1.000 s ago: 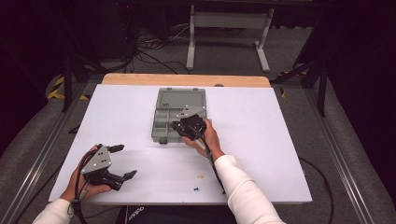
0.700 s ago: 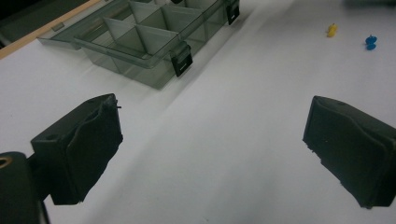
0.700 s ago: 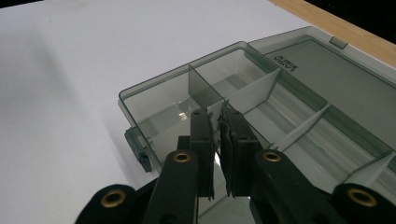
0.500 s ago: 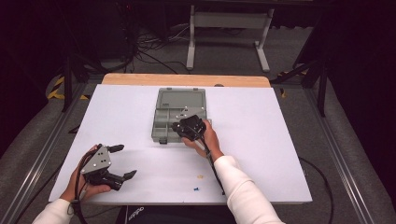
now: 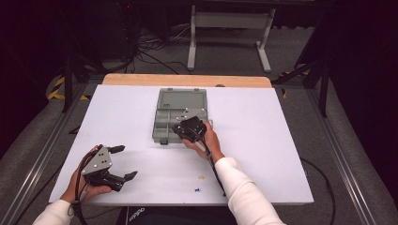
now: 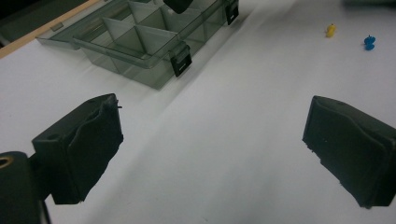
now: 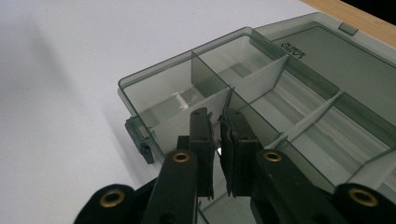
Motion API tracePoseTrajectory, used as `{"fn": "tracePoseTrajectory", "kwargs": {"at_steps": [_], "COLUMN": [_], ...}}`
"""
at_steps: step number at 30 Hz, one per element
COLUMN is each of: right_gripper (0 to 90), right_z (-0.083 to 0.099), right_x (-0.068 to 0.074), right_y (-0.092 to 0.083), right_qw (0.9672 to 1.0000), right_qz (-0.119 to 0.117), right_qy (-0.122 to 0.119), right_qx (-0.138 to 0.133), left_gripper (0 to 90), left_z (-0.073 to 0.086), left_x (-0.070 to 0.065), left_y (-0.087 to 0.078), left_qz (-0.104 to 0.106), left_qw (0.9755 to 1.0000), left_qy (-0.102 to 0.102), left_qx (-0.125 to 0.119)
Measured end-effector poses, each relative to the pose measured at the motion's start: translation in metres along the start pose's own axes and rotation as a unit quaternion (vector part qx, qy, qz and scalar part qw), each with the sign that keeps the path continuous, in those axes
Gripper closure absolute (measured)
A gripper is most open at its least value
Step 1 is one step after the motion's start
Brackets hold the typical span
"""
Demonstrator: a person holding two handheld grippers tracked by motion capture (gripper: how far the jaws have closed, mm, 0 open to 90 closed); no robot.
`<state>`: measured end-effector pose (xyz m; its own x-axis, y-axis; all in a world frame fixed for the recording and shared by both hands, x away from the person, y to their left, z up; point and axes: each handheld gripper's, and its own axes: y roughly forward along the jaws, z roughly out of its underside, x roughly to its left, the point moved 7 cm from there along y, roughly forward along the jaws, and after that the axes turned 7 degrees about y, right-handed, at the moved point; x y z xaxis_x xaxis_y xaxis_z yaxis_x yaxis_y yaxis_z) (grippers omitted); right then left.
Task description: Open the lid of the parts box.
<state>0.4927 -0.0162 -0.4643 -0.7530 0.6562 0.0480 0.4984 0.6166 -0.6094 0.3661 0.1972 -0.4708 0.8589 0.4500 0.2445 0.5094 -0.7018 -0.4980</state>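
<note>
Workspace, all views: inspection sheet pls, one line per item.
Surface: white table top, wooden strip along its far edge.
Job's things: grey compartment box, lid laid open and flat, dividers upright; contents too small to tell.
Clutter: yellow pin and blue pin loose near the table's near edge.
Grippers: right gripper over the box's near compartments, jaws nearly together, nothing visible between them; left gripper open, apart from the box.
Cables: right gripper's cable trails along the forearm.
Surroundings: grey carpet, metal stand legs behind the table.
</note>
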Motion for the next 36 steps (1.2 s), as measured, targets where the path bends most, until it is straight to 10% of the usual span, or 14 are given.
{"fn": "tracePoseTrajectory", "kwargs": {"at_steps": [14,36], "right_gripper": [77.9,63.4], "right_z": [0.006,0.013], "right_x": [-0.001,0.012], "right_y": [-0.007,-0.072], "right_qw": [0.9999,0.9968], "right_qz": [-0.002,-0.011], "right_qy": [-0.008,-0.048], "right_qx": [-0.006,-0.063], "left_gripper": [5.3,5.3], "left_z": [0.0,0.0], "left_x": [0.0,0.0], "left_y": [0.0,0.001], "left_qz": [-0.002,-0.003], "left_qw": [1.0,1.0], "left_qy": [0.002,0.002], "left_qx": [0.001,0.004]}}
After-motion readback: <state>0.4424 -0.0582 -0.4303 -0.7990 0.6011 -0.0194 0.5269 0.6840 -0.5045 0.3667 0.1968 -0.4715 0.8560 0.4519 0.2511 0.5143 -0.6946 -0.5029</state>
